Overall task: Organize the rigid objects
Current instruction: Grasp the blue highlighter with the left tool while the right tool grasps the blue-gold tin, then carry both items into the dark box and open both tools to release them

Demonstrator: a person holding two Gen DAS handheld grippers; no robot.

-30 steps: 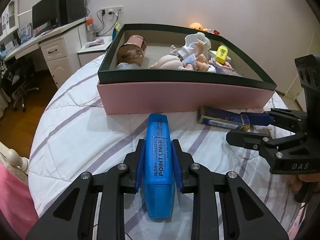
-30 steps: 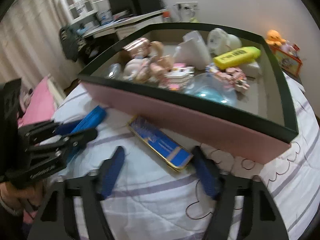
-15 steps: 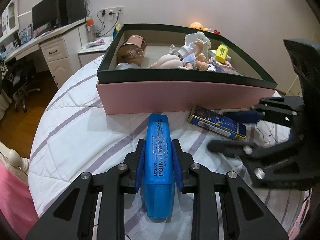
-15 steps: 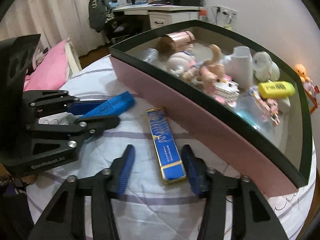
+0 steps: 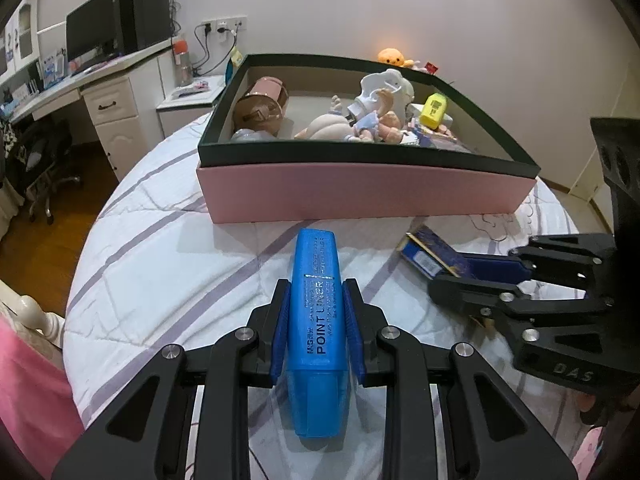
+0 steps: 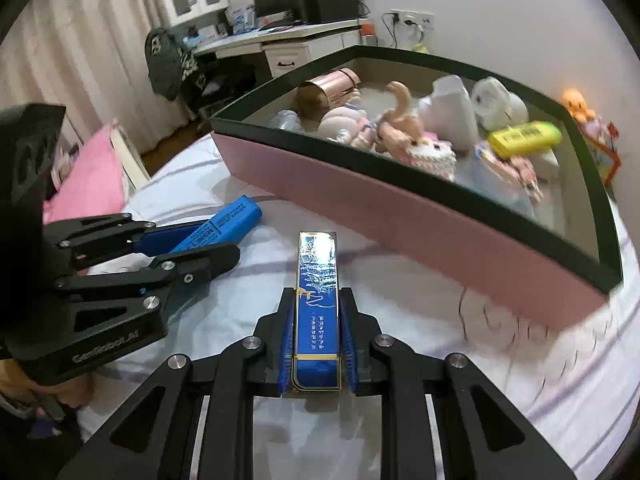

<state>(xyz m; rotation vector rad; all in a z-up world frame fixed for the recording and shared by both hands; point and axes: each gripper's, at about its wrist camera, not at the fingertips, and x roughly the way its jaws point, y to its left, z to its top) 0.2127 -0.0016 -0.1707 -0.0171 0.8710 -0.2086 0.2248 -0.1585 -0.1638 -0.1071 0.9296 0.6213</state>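
My left gripper (image 5: 316, 304) is shut on a blue highlighter (image 5: 318, 312) marked POINT LINER and holds it over the white quilt, pointing at the pink box (image 5: 360, 192). My right gripper (image 6: 318, 320) is shut on a flat dark blue box with gold trim (image 6: 317, 300), just above the quilt in front of the pink box (image 6: 400, 216). The left wrist view shows the right gripper (image 5: 444, 280) at the right, clamped on that blue box (image 5: 432, 256). The right wrist view shows the left gripper (image 6: 216, 248) with the highlighter (image 6: 228, 224) at the left.
The pink box has a dark green rim (image 5: 360, 156) and holds a doll (image 5: 360, 124), a copper tin (image 5: 260, 104), a yellow highlighter (image 5: 434, 110) and several toys. A white desk (image 5: 100, 96) stands far left. A pink pillow (image 6: 88, 184) lies left of the bed.
My right gripper swung around the flat blue box, lined up with its length, and closed on it. The left gripper kept its hold on the highlighter and stayed almost still.
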